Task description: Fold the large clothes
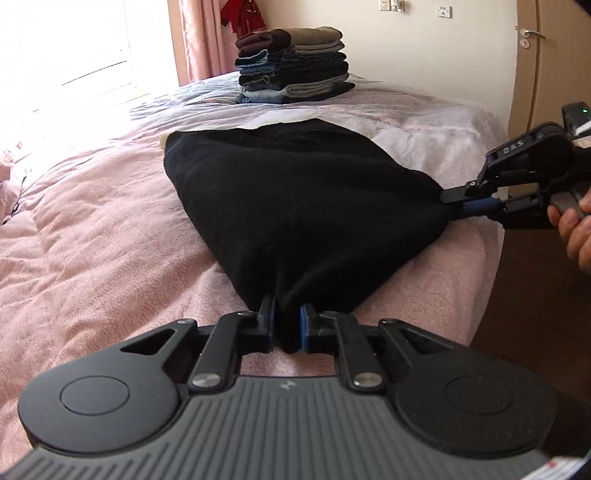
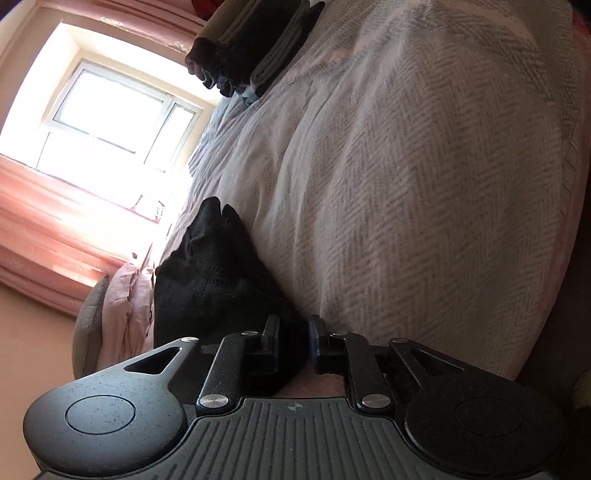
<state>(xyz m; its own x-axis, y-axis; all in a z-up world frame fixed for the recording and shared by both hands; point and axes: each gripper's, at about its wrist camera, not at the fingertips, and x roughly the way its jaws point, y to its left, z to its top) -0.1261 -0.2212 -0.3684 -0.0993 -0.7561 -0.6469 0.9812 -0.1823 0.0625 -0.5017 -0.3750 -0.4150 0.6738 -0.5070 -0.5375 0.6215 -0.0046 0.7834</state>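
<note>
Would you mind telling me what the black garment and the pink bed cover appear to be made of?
The black garment looks like a soft knit or fleece: matte, fuzzy surface, with a knit texture in the right wrist view. The pink bed cover seems a woven or quilted cotton-like fabric, matte, with a fine raised pattern; its exact fibre is unclear.

One black knitted garment (image 1: pixel 295 206) lay spread on one bed with a pink quilted cover (image 1: pixel 92 258). Two black two-finger grippers were in play: the left gripper (image 1: pixel 288 325) and the right gripper (image 1: pixel 469 203), and one bare hand (image 1: pixel 572 232) showed behind the right one. One stack of folded clothes in brown, olive, denim blue and grey (image 1: pixel 291 66) stood at the far end of the bed; its layers numbered roughly eight, though the exact count could not be told. There was one window (image 2: pixel 110 114), one wooden door (image 1: pixel 546 55) with one metal handle (image 1: pixel 532 35), and two white wall sockets (image 1: pixel 391 5).
</note>
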